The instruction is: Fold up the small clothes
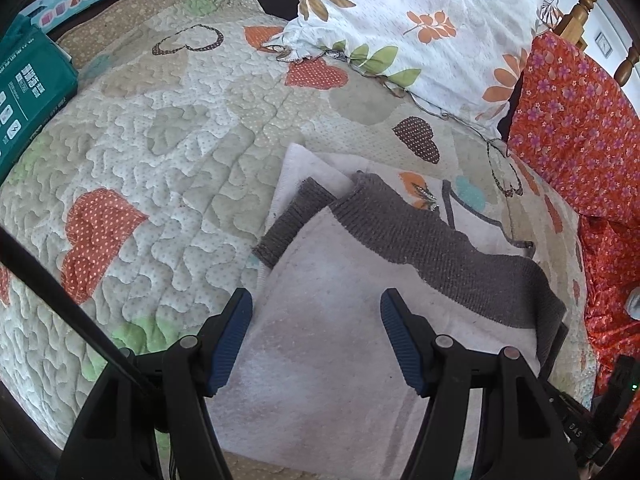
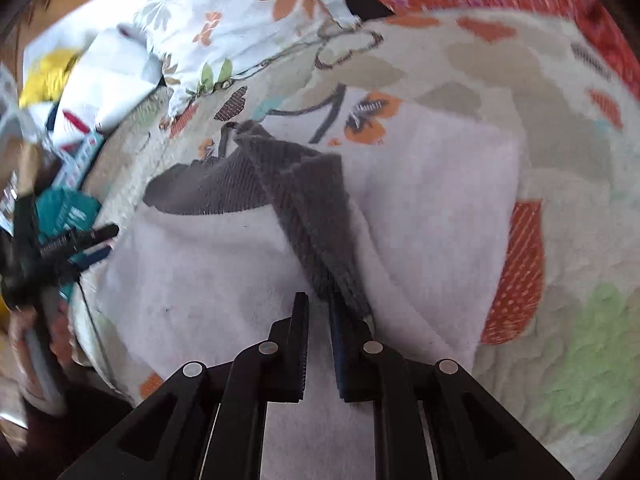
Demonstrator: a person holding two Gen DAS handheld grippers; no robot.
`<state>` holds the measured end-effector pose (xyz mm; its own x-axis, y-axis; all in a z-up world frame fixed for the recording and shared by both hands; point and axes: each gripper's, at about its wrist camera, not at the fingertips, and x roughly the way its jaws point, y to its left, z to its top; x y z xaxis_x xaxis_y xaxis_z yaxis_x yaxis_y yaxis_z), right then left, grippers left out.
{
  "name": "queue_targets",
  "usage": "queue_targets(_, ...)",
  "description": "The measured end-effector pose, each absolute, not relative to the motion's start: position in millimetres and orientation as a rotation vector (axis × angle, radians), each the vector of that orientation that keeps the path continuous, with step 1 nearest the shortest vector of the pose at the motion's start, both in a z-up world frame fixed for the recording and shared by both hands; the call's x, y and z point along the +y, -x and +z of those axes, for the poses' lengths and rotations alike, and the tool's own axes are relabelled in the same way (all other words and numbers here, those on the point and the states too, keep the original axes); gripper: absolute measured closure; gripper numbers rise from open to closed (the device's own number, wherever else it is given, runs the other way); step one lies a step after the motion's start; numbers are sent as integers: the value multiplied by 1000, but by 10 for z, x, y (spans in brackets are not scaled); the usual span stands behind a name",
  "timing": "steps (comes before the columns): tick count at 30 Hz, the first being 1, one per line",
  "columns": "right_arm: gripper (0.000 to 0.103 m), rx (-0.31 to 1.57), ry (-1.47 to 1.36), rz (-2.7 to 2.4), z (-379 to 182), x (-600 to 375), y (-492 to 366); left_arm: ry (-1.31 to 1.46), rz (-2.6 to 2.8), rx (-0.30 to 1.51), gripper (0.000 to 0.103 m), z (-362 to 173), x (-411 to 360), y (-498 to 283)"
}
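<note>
In the left wrist view, a teal box (image 1: pixel 28 92) far left of the left gripper (image 1: pixel 316 304) bears white print too small to read; the jaws stand well apart over the white garment (image 1: pixel 332 352), gripping nothing. In the blurred right wrist view, the right gripper (image 2: pixel 318 304) is nearly closed, the garment's grey ribbed band (image 2: pixel 316 220) seemingly touching its right finger.

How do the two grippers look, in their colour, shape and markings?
The left gripper has black plastic arms with silver round rivets, and its fingers carry ribbed blue pads. White letters "DAS" mark its body, and a black cable runs beside it. The right gripper is the same black build with silver rivets and ribbed pads.
</note>
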<state>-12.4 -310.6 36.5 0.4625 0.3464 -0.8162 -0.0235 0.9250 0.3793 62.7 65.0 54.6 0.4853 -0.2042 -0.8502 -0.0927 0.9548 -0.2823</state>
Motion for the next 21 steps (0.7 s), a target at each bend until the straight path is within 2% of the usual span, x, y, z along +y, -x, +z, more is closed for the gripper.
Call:
queue_targets(4,89,985,-319,190,622,-3210,117,288,-76,1069,37,540,595,-624)
queue_targets(6,84,952,-315,138,701,-3283,83,284,-76,1073,37,529,587,-628)
queue_targets(8,76,943,-331,101,710,-3386,37,289,-76,1078,37,519,595,-630)
queue_targets(13,75,980,-439,88,505,-3553,-92,302,-71,1082,37,505,628,-633)
queue_targets(15,80,983,-475,111,463,-3548,-121,304,-70,1082,37,503,632,-634)
queue_targets(16,98,988,-495,134,447,-3548,-132,304,-70,1083,37,503,633,-636)
queue_targets(21,98,926,-476,30,650,-3726,-124,301,-71,1081,37,498,638,-646)
